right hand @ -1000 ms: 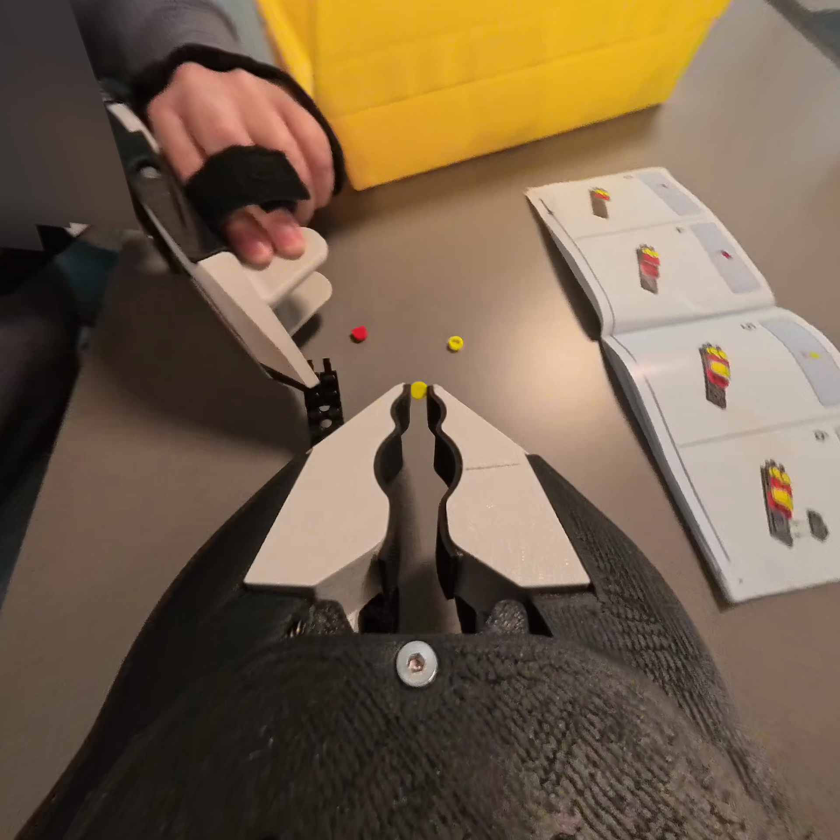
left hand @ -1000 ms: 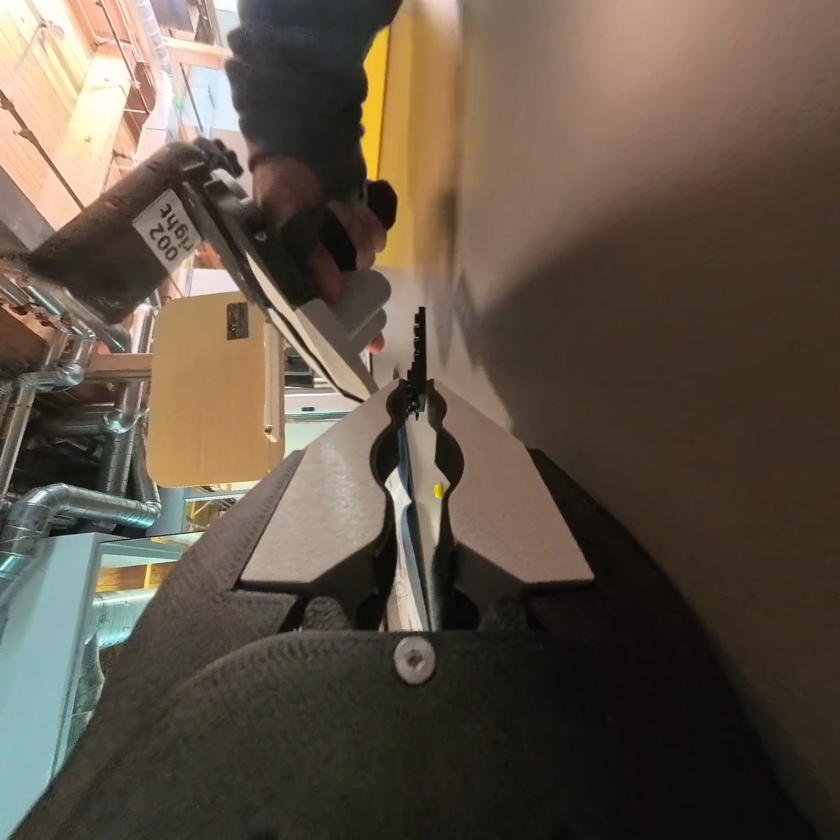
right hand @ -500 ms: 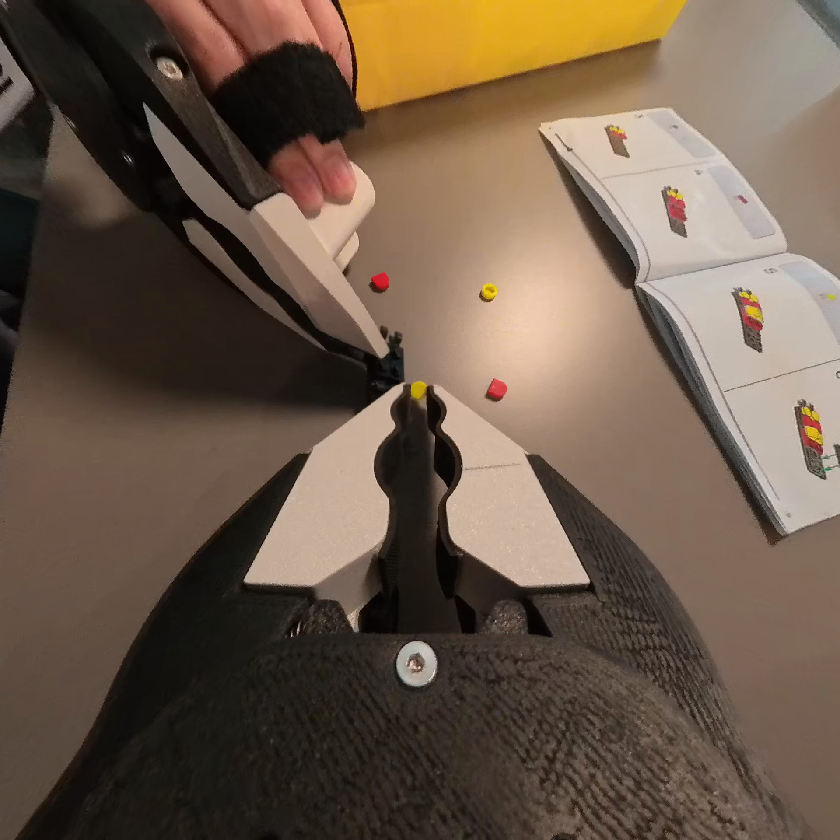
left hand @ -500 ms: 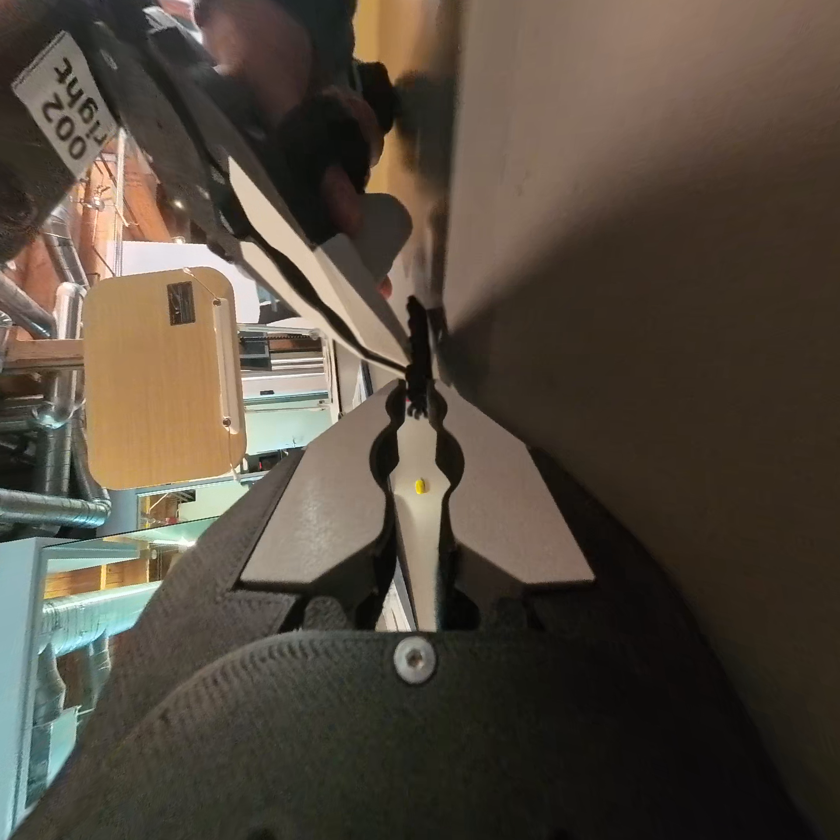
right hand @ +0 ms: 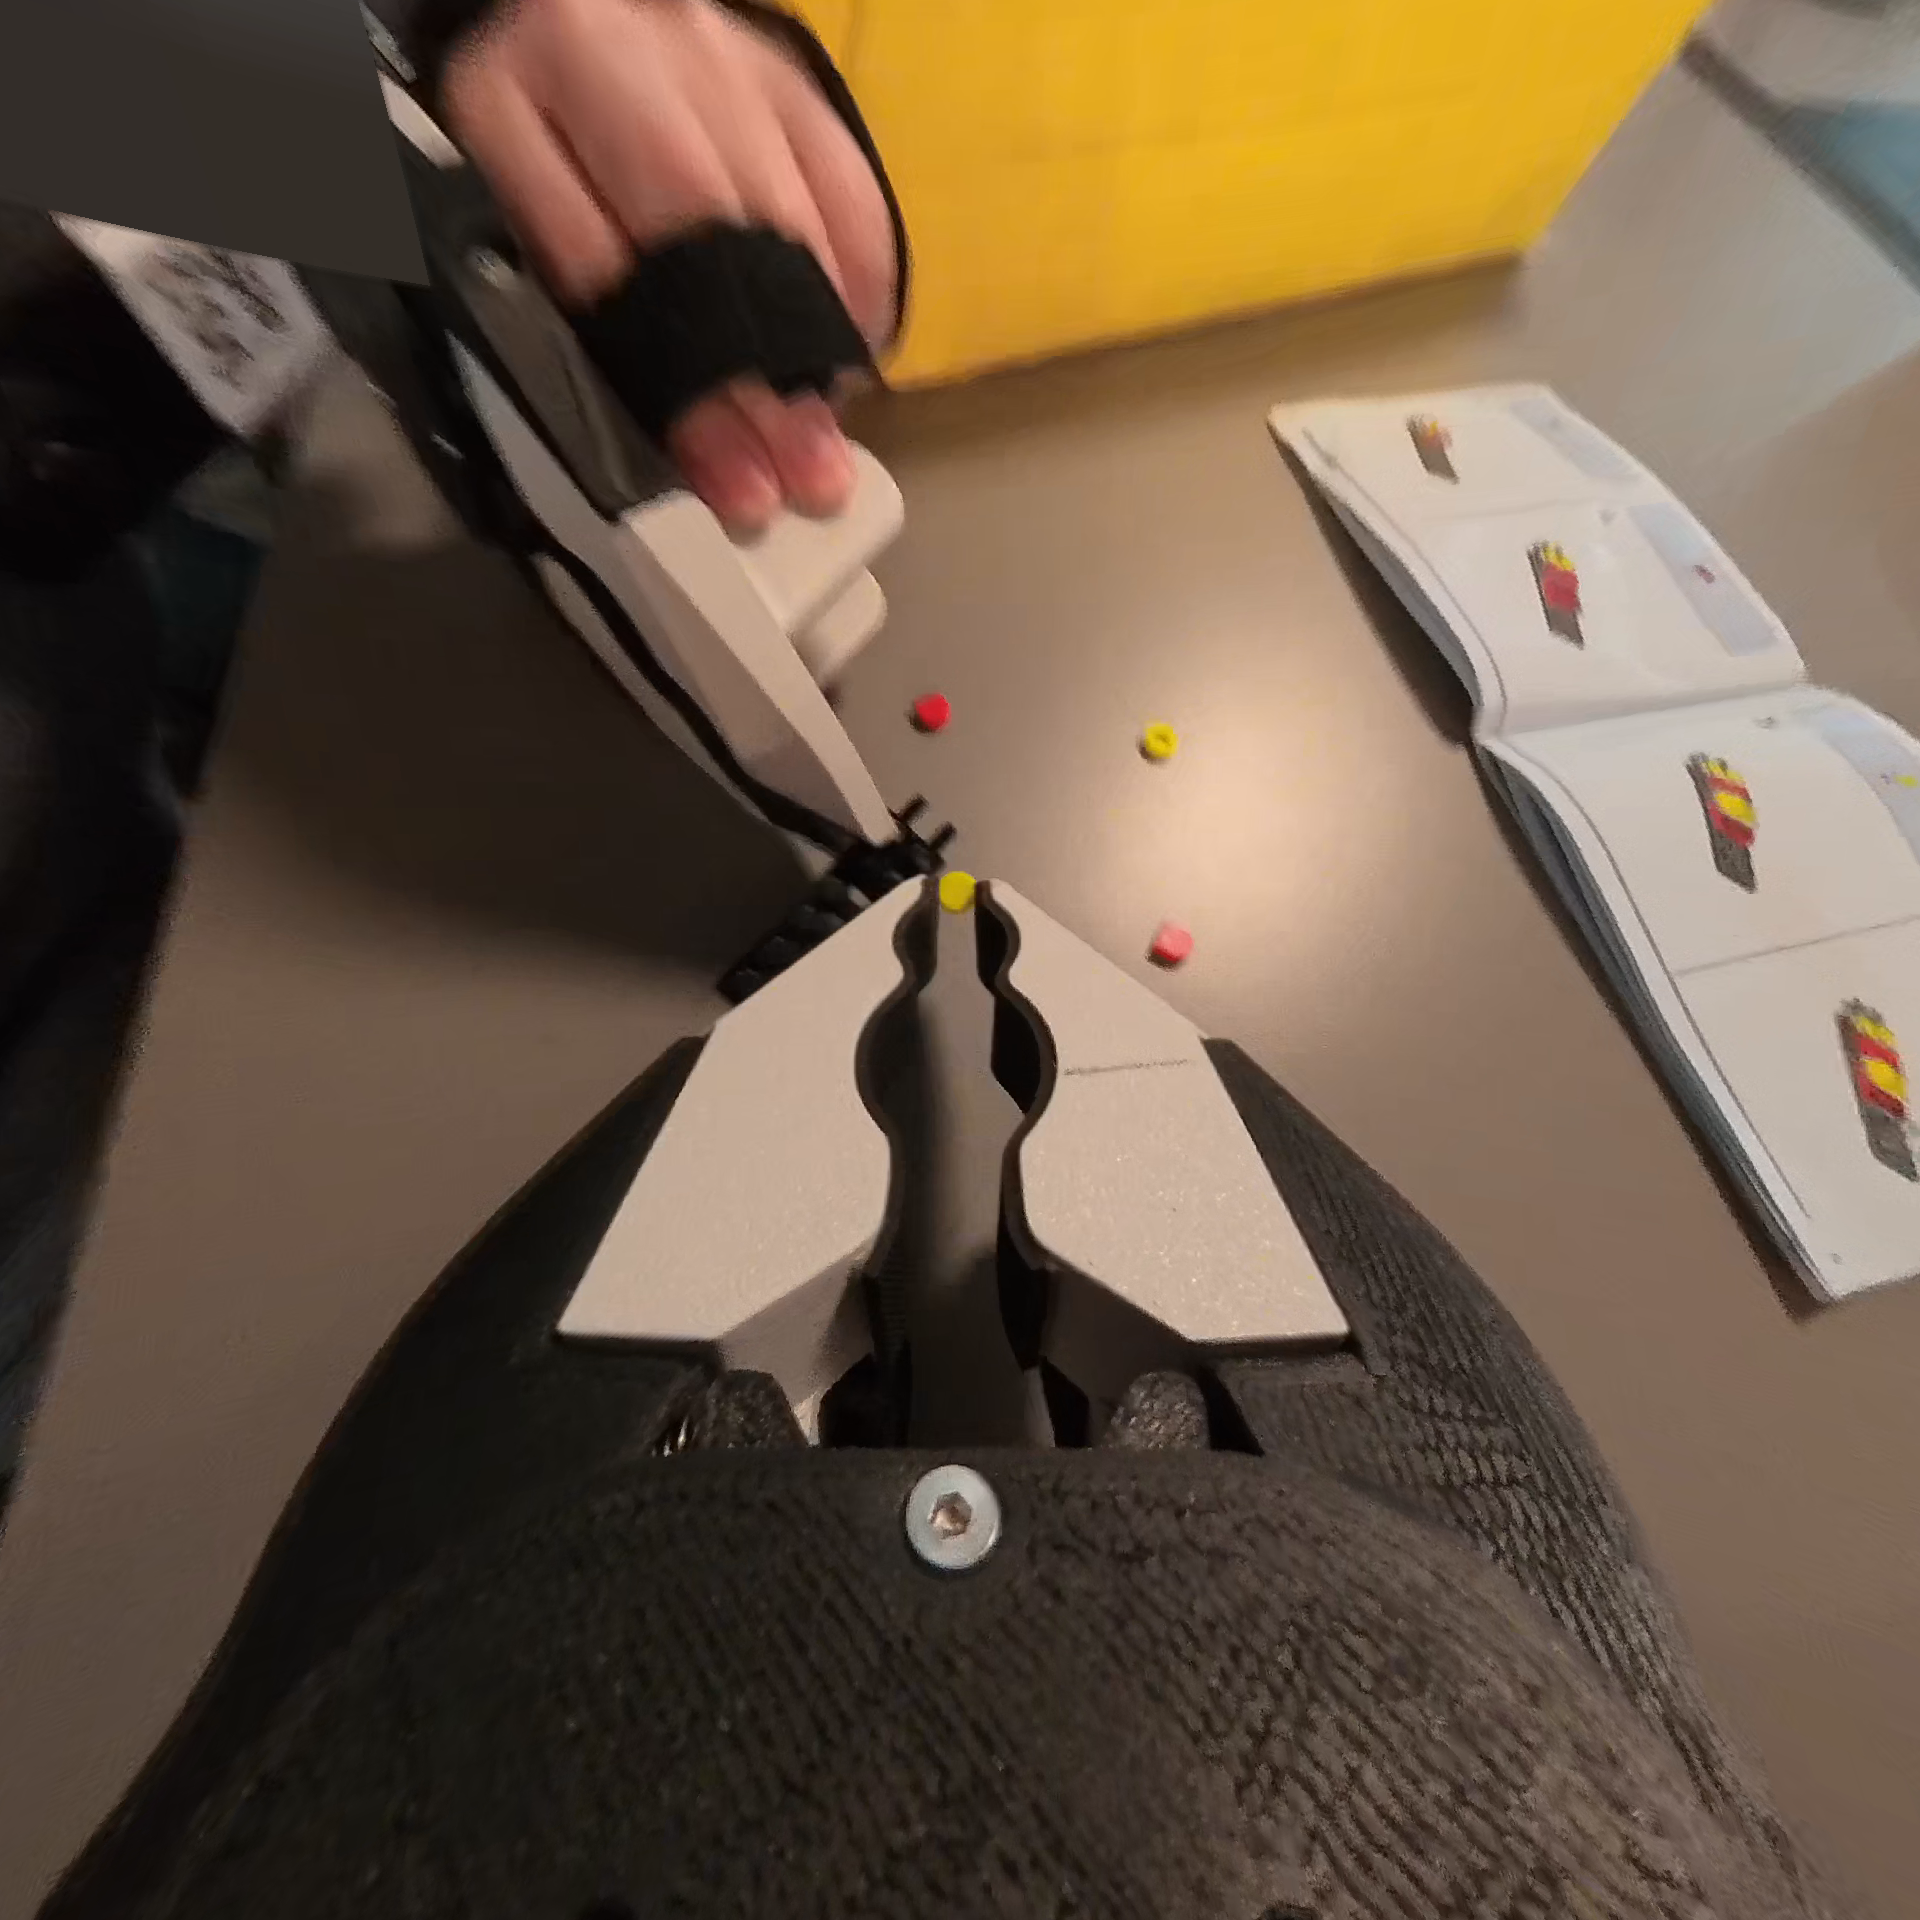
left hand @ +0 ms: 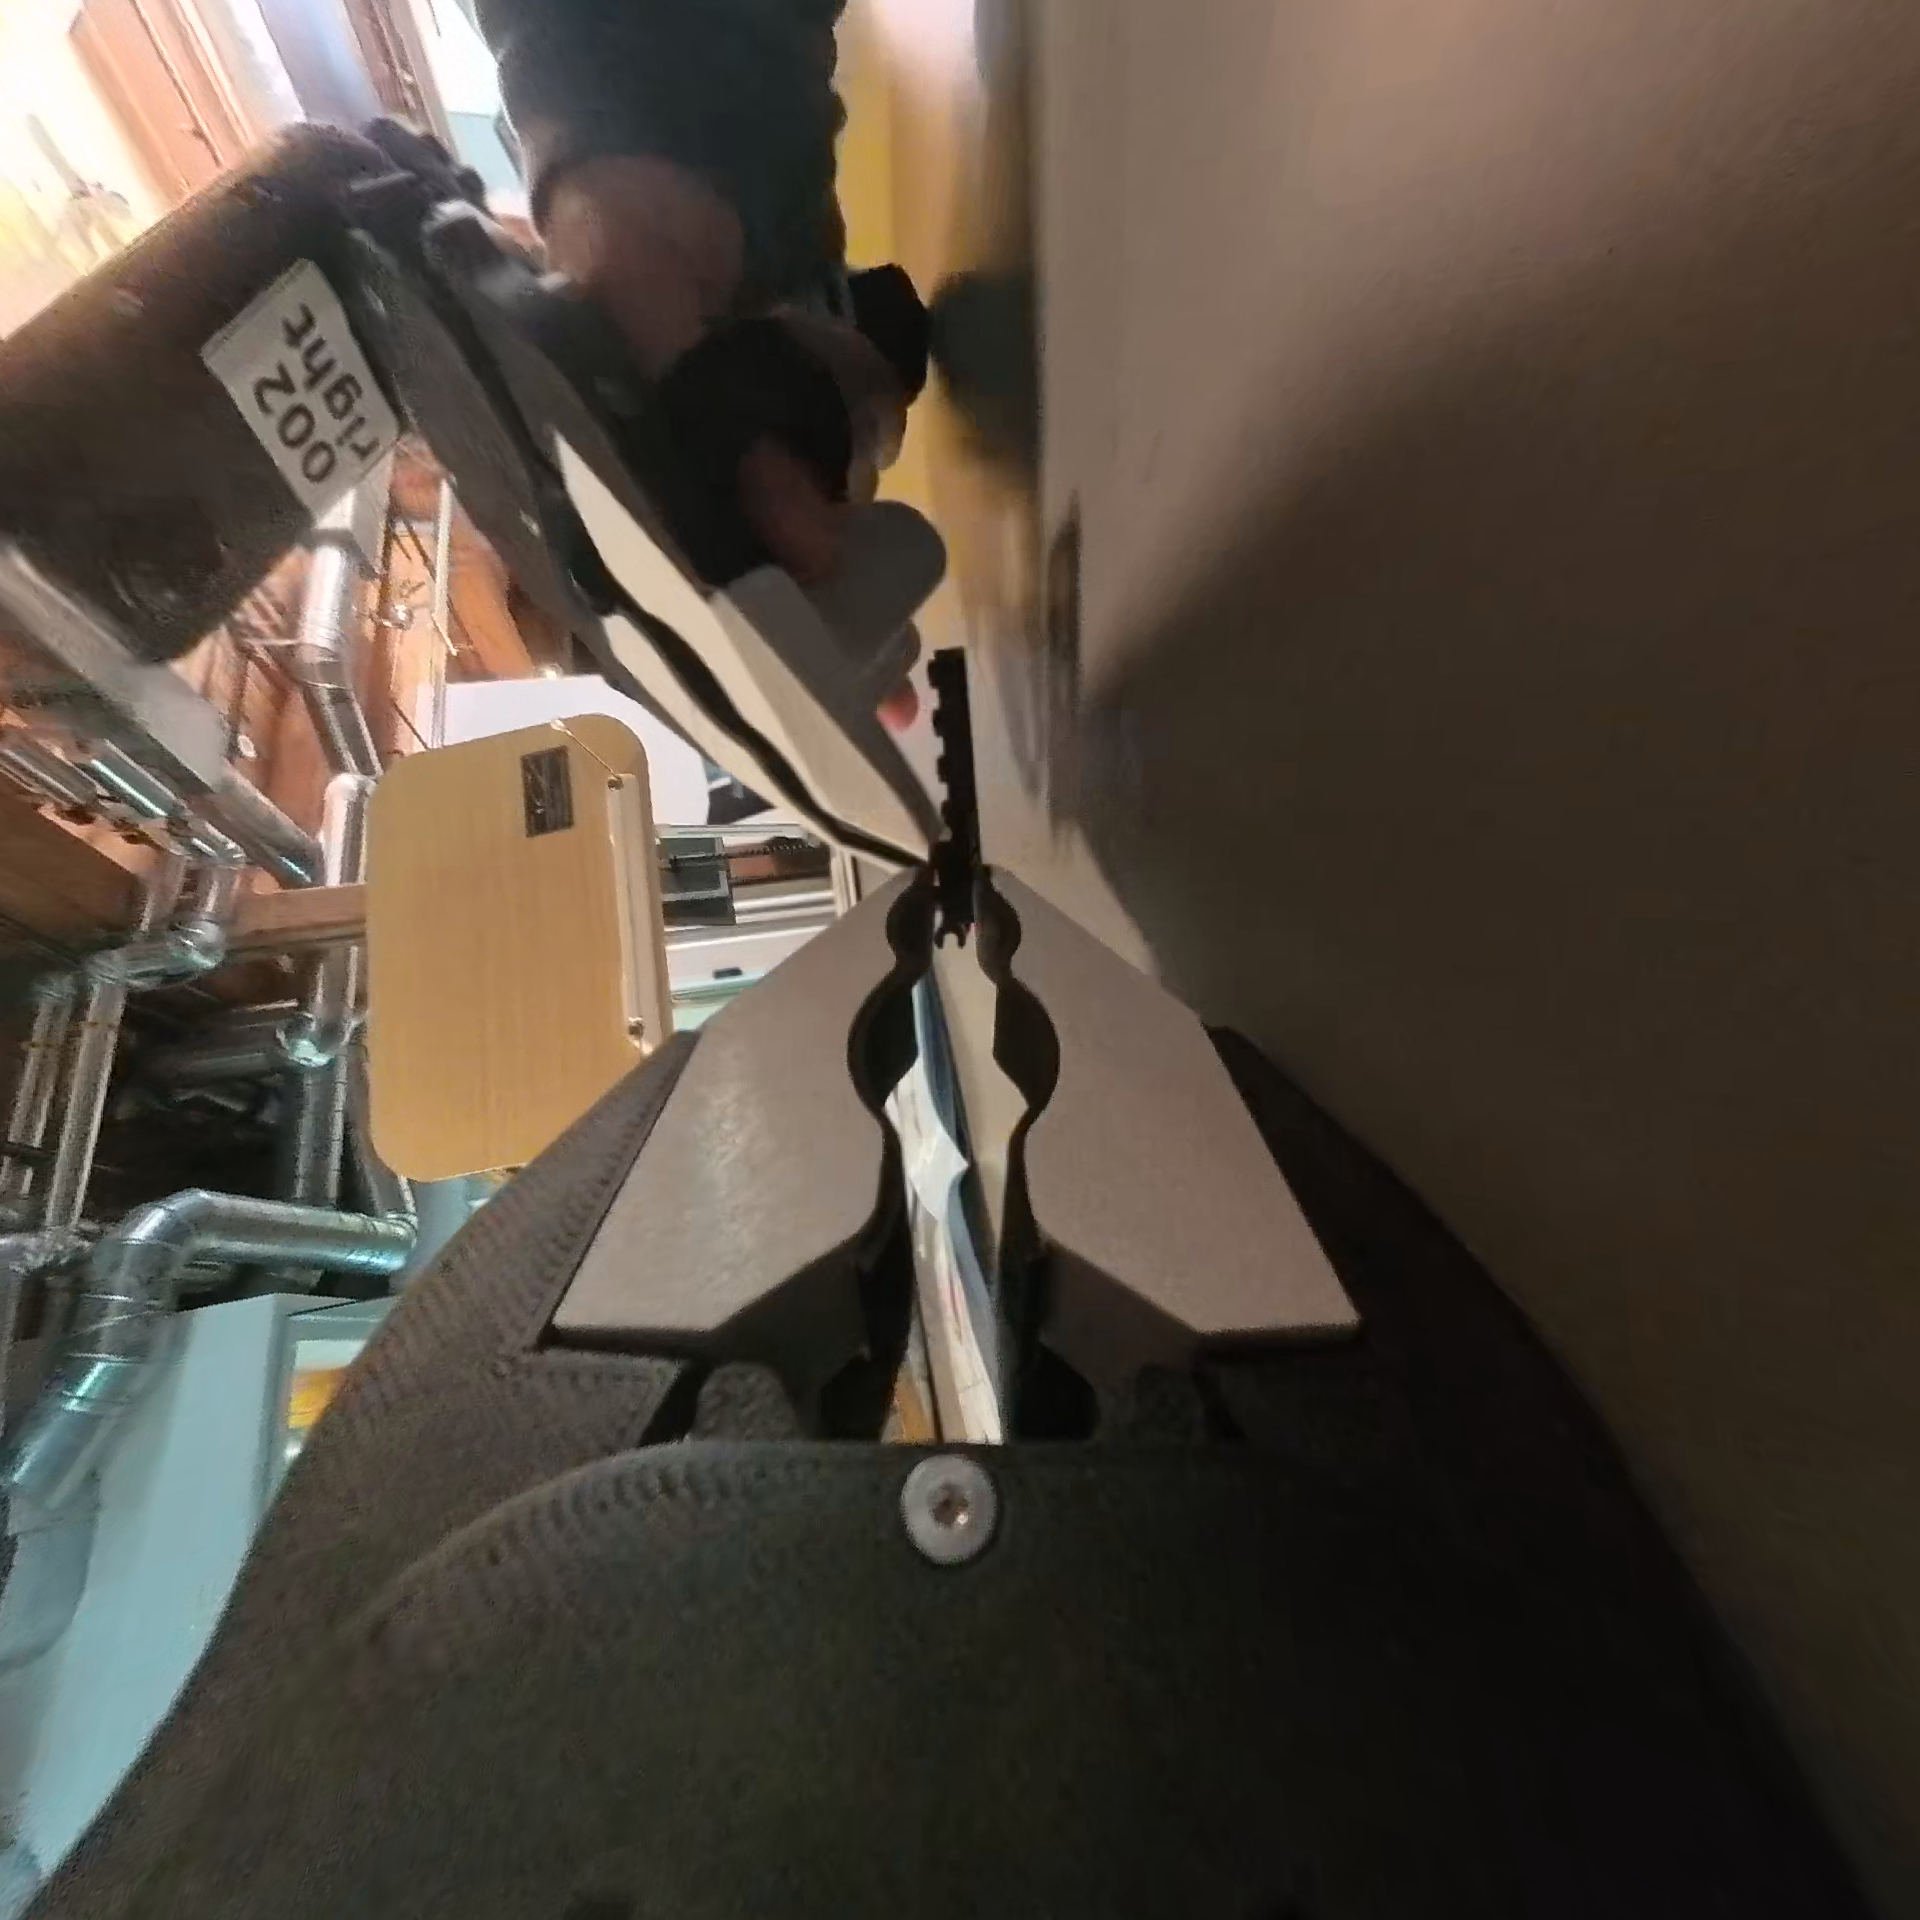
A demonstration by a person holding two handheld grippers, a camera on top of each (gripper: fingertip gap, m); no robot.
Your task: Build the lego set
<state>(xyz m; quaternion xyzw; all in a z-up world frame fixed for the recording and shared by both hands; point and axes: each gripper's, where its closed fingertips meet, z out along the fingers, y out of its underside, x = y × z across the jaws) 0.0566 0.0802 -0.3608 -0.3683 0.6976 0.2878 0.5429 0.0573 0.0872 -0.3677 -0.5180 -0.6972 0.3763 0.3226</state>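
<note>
My left gripper (left hand: pixel 954 902) is shut on a long black lego plate (left hand: pixel 958 769), held edge-on close to the grey table (left hand: pixel 1455 727). The plate also shows in the right wrist view (right hand: pixel 831 894), where the left gripper (right hand: pixel 883 831) pinches it. My right gripper (right hand: pixel 957 890) is shut on a small round yellow lego stud (right hand: pixel 957 891), held at its fingertips right beside the black plate. In the left wrist view the right gripper (left hand: pixel 920 831) comes in from the upper left with its tip at the plate.
On the table lie a red stud (right hand: pixel 932 713), a yellow stud (right hand: pixel 1157 741) and a red piece (right hand: pixel 1171 943). An open instruction booklet (right hand: pixel 1662 790) lies at the right. A yellow box (right hand: pixel 1195 156) stands at the back. My left and right fingertips are right by each other. My right tips are roughly 4 centimeters from the red piece (right hand: pixel 1171 943).
The right gripper with the yellow stud has stayed close to the black plate while both grippers shifted slightly; the plate tilted in view. Both grasps are unchanged.
</note>
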